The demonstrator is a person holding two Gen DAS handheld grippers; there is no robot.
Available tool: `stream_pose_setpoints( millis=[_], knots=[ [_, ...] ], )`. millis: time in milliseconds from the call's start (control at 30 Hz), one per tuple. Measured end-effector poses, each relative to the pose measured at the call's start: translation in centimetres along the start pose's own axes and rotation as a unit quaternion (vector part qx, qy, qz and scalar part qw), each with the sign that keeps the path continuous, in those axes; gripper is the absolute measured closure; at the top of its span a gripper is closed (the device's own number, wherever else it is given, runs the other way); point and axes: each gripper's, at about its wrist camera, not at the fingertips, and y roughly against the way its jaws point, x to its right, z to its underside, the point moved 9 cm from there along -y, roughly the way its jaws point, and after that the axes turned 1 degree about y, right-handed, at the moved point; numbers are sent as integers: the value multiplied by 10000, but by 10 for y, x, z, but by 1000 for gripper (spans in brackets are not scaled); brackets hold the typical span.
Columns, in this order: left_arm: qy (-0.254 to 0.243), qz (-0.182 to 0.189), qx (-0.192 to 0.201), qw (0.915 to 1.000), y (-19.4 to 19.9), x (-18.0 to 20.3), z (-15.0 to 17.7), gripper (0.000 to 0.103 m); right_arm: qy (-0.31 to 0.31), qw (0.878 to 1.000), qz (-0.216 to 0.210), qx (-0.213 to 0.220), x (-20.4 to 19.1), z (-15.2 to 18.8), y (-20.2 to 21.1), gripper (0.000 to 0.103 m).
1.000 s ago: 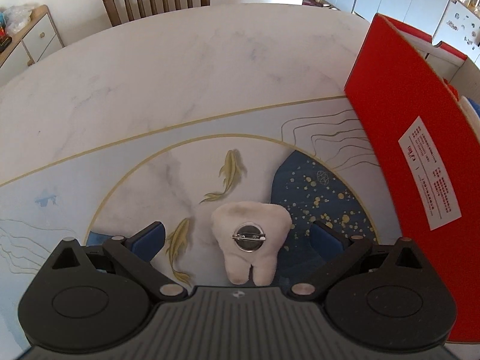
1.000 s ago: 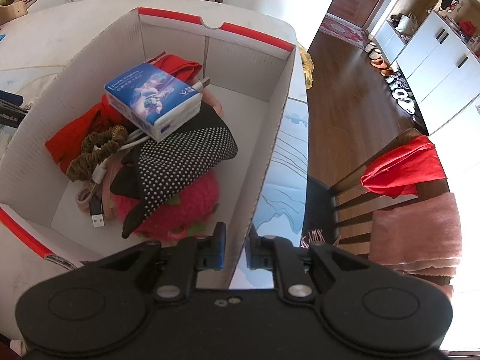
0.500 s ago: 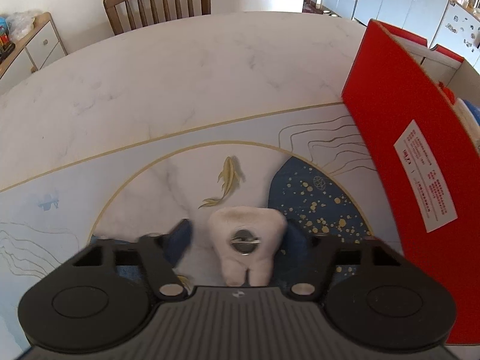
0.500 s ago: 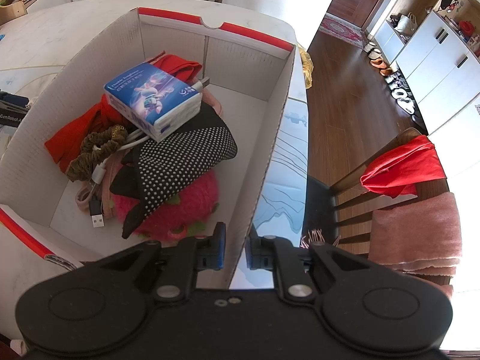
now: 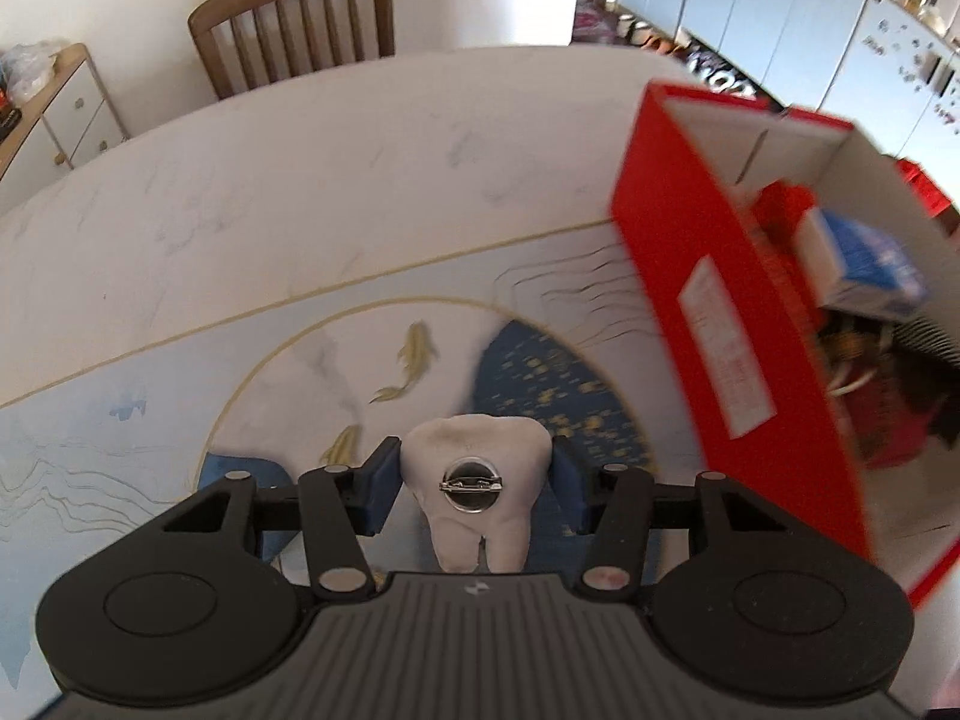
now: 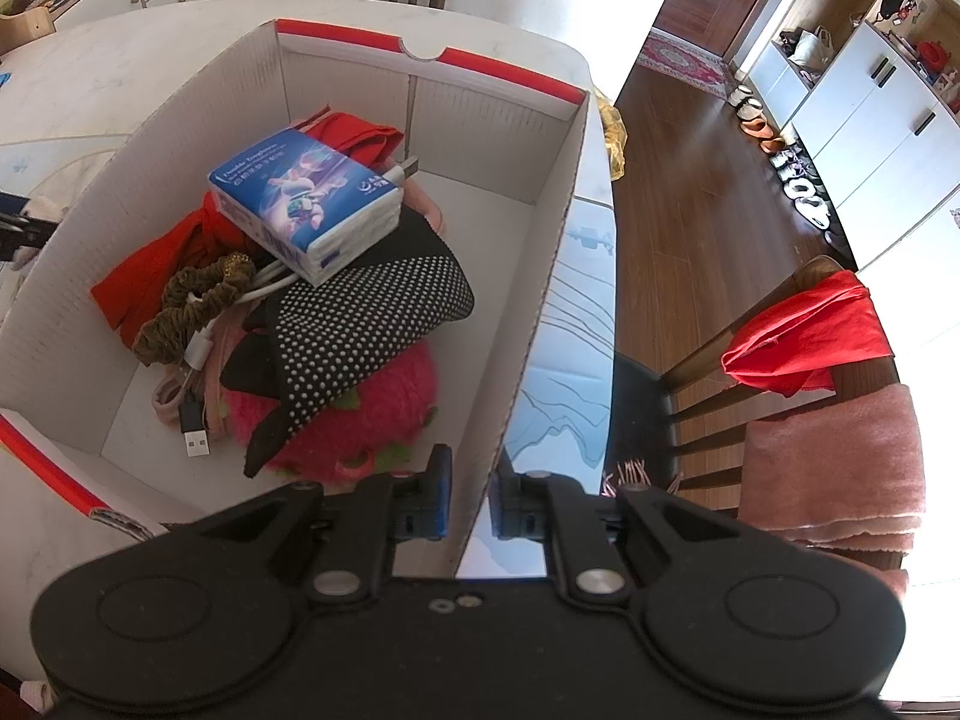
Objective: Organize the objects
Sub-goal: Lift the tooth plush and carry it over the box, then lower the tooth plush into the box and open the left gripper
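A white tooth-shaped plush with a round metal pin on it sits between the blue pads of my left gripper, which is shut on it and holds it above the table. To its right stands the red cardboard box. My right gripper is shut on the box's right wall. Inside lie a blue tissue pack, a black dotted cloth, a pink strawberry plush, a brown scrunchie, a white USB cable and a red cloth.
A wooden chair stands at the table's far side, with a sideboard at the far left. In the right wrist view, another chair draped with a red cloth and a pink towel stands beside the table. White cabinets line the far wall.
My left gripper's jaws closed onto the tooth plush and lifted it off the table, so the box's inside now shows. The right gripper has not moved.
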Motion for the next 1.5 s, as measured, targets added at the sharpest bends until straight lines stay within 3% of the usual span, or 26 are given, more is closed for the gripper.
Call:
stream_pose_setpoints(
  millis=[367,667,1000,1500],
  knots=[
    [-135,357,433,9983,58,36,-30,52,39,10000,0,8,-4,-3,1,92],
    [-760,857,693,9910,85,99,-50,52,23,10000,-40,28,-4,-4,2,92],
    [-1625,1153,501,9787,65,181,-41,51,-12,10000,-70,52,-2,-3,2,93],
    [-1512,1146,-149,9817,-1,199,-26,51,-49,9999,-91,72,-1,-3,3,93]
  ],
)
